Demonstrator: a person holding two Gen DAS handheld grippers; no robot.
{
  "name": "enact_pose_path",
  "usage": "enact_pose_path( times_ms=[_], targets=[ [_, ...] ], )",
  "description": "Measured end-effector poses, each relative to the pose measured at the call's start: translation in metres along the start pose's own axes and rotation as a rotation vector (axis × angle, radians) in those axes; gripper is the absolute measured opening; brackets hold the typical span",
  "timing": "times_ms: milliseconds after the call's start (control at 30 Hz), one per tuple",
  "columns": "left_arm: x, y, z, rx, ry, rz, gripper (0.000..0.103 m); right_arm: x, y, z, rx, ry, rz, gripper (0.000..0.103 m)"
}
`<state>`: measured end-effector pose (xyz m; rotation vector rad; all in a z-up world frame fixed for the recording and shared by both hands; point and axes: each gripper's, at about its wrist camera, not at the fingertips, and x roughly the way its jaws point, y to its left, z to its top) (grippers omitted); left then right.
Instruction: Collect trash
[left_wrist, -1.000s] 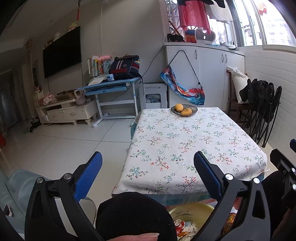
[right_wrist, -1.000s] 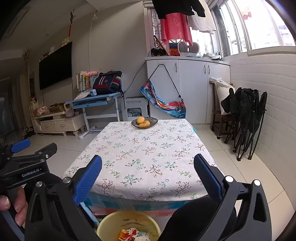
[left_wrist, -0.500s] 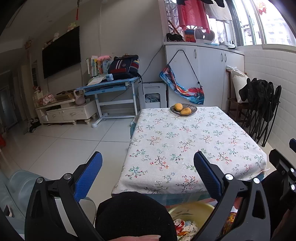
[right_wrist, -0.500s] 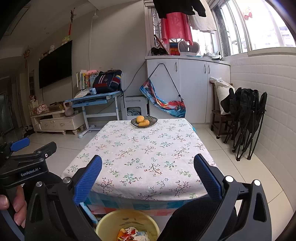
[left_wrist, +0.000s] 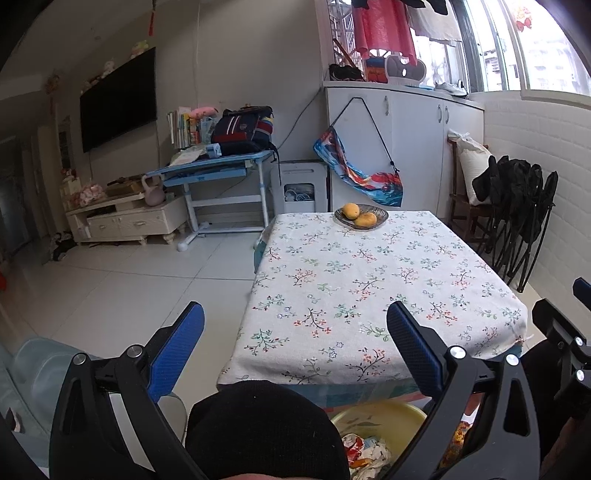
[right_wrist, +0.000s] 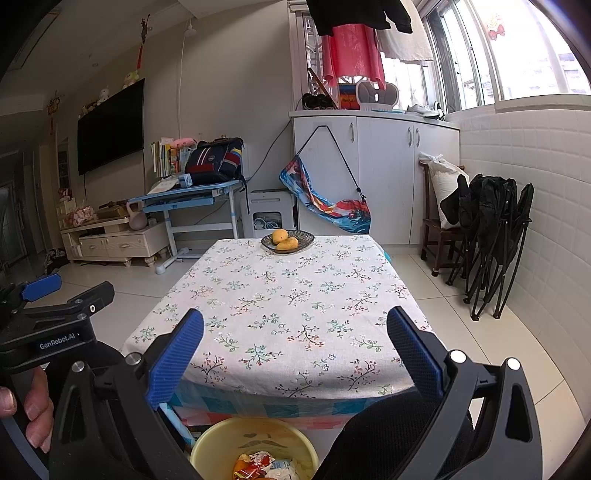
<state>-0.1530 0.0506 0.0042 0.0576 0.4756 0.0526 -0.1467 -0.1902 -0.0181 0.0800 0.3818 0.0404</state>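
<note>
Left tool (left_wrist: 293, 345) spread wide, grasping nothing. Yellow bin (right_wrist: 255, 441) low and near, below the tabletop (right_wrist: 288, 295) edge, wrappers (right_wrist: 264, 465) already inside. Right tool (right_wrist: 295, 350) likewise released and empty. No loose trash apparent on the cloth, though far corners blur. Worth scanning past the fruit dish (right_wrist: 287, 240) before lowering either tool.

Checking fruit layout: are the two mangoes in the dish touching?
Touching. In the right wrist view the two mangoes overlap with no gap, in the dish.
</note>
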Motion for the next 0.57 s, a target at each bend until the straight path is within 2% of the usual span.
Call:
enact_pose_path(
  times_ms=[167, 433, 567],
  targets=[
    [-0.006, 0.000, -0.003, -0.002, -0.031, -0.006, 0.096, 0.000, 0.000, 0.000, 0.000, 0.000, 0.000, 0.095],
    [-0.003, 0.002, -0.001, 0.023, 0.006, -0.008, 0.096, 0.002, 0.000, 0.002, -0.001, 0.009, 0.018, 0.096],
    [-0.001, 0.003, 0.000, 0.044, 0.046, -0.029, 0.096, 0.033, -0.003, 0.016, -0.008, 0.083, 0.066, 0.096]
  ],
)
